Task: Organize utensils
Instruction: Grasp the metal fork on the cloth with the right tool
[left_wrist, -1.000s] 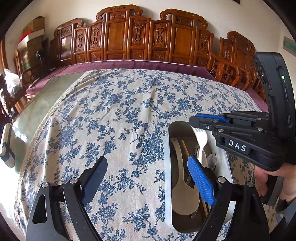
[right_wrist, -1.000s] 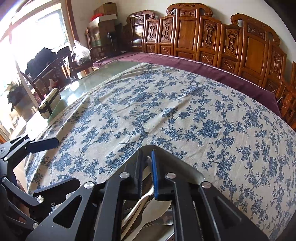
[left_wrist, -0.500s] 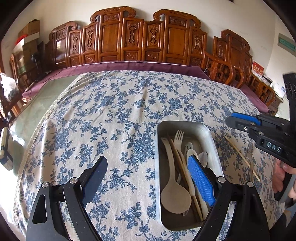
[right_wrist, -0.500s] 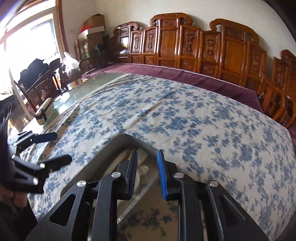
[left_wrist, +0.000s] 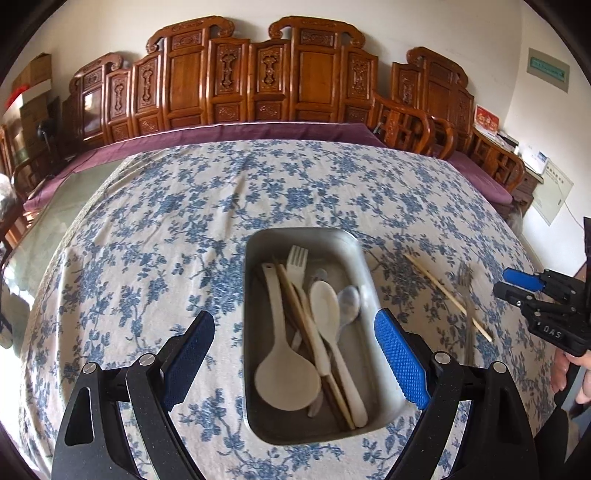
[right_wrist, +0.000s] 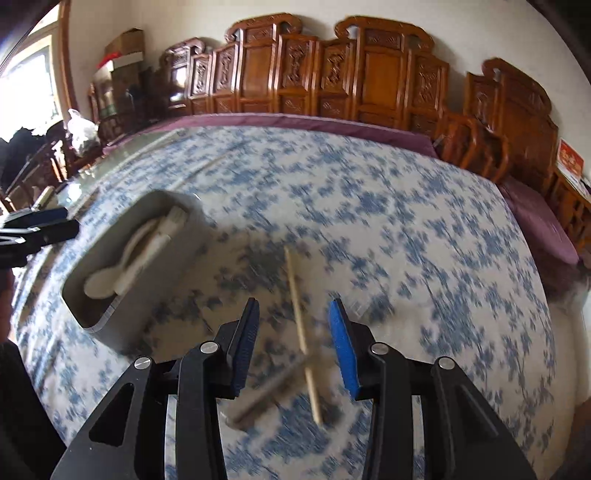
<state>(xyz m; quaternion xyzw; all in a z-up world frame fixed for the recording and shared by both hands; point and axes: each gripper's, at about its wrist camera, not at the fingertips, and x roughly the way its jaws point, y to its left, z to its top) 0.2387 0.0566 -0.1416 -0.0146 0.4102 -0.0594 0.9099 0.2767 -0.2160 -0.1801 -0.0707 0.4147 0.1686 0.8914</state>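
Tray (left_wrist: 258, 417): holds spoons, fork (left_wrist: 297, 264), chopstick. Left on the cloth just right of it: one chopstick (right_wrist: 301, 332), crossing a blurred metal fork (right_wrist: 266, 391). My left gripper (left_wrist: 293, 360) wide, empty; right gripper (right_wrist: 293, 347) part-open, empty, over both.

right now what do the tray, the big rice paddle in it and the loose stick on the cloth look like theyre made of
The tray looks like brushed metal, probably stainless steel: dull grey with soft reflections and rounded corners. The rice paddle looks like matte cream plastic, though pale wood is possible. The loose chopstick looks like bare bamboo or light wood: thin, tan and unglossy, though blurred there.
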